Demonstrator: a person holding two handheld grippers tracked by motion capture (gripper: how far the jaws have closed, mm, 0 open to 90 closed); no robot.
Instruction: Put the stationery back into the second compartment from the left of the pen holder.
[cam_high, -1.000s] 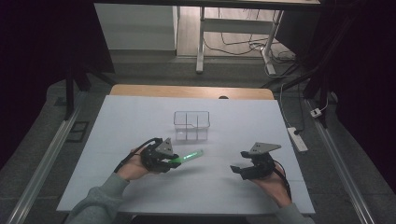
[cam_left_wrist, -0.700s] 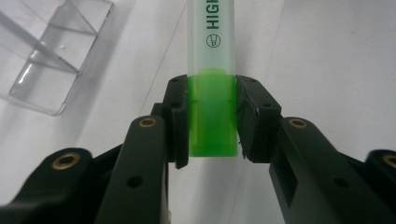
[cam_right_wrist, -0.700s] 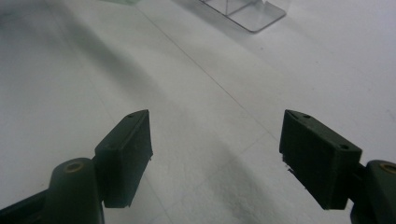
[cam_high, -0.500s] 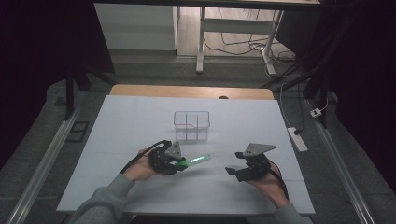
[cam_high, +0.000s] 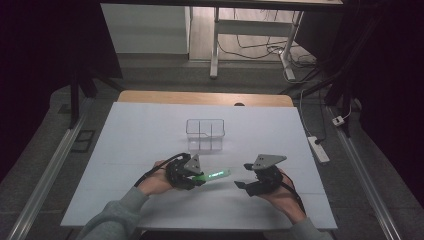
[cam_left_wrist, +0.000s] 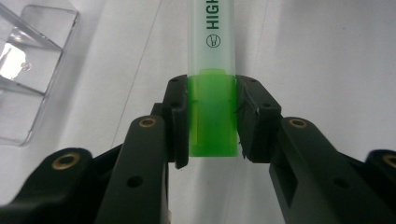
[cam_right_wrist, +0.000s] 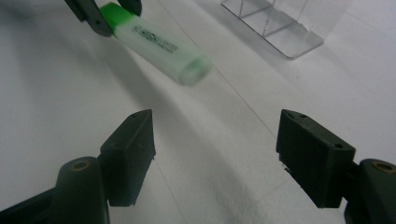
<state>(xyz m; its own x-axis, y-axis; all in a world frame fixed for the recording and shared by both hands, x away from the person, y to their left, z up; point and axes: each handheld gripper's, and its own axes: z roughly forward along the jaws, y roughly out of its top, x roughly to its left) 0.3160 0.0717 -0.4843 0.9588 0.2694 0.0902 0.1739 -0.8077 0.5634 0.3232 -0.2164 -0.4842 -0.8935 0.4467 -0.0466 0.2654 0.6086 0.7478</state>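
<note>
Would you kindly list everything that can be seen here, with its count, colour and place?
highlighter: one, green with a translucent cap, held off the table by its green end, cap pointing toward the right gripper
organiser box: one, clear plastic with compartments, mid-table, beyond both grippers
table: one, white top with a wooden far edge
power strip: one, white, on the floor right of the table
left gripper: one, black, shut on the highlighter
right gripper: one, black, open, nothing between its jaws, which have just been closing a little
person's hands: two, grey sleeves, at the near edge
</note>
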